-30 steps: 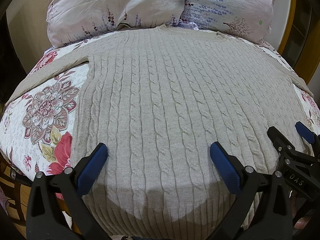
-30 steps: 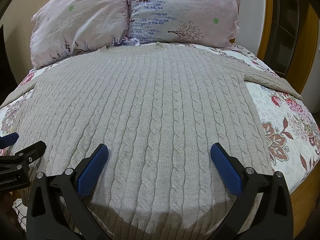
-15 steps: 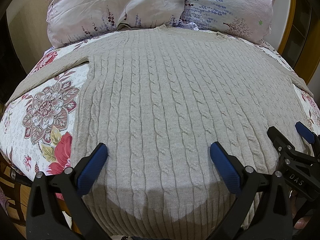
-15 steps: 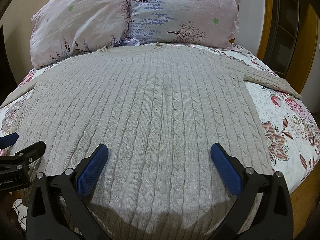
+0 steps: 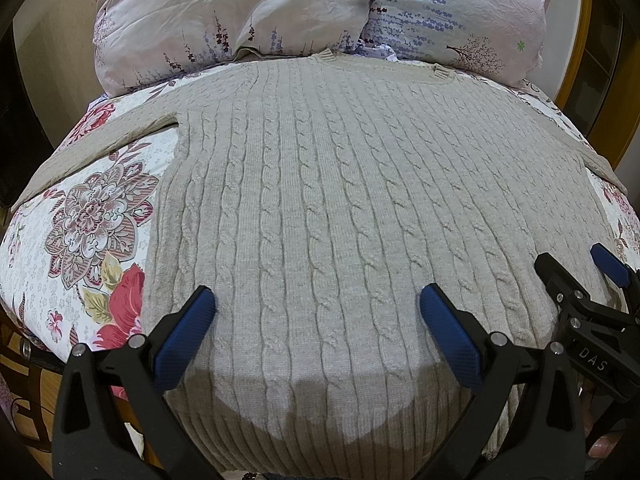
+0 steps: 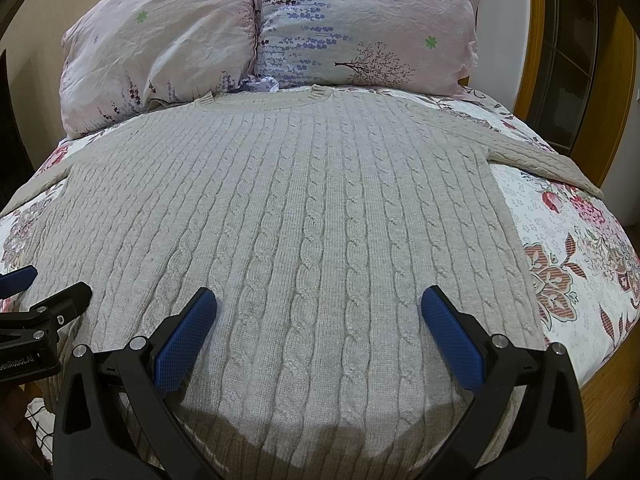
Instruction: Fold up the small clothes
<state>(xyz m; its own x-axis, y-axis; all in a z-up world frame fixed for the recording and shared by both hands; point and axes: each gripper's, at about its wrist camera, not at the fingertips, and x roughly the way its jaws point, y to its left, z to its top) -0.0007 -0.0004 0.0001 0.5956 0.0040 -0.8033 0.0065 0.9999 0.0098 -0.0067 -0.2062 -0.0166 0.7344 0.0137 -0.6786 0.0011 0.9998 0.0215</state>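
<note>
A beige cable-knit sweater (image 5: 340,184) lies flat on the bed, collar toward the pillows, sleeves spread to both sides; it also fills the right wrist view (image 6: 304,216). My left gripper (image 5: 318,316) is open above the sweater's lower left part, near the hem. My right gripper (image 6: 318,318) is open above the lower right part. Both hold nothing. The right gripper shows at the right edge of the left wrist view (image 5: 576,280). The left gripper shows at the left edge of the right wrist view (image 6: 40,292).
A floral bedsheet (image 5: 80,232) covers the bed. Two pillows (image 6: 168,36) (image 6: 368,24) lean at the head. A wooden bed frame (image 6: 604,384) runs along the right side, with a wooden door frame (image 6: 600,92) behind it.
</note>
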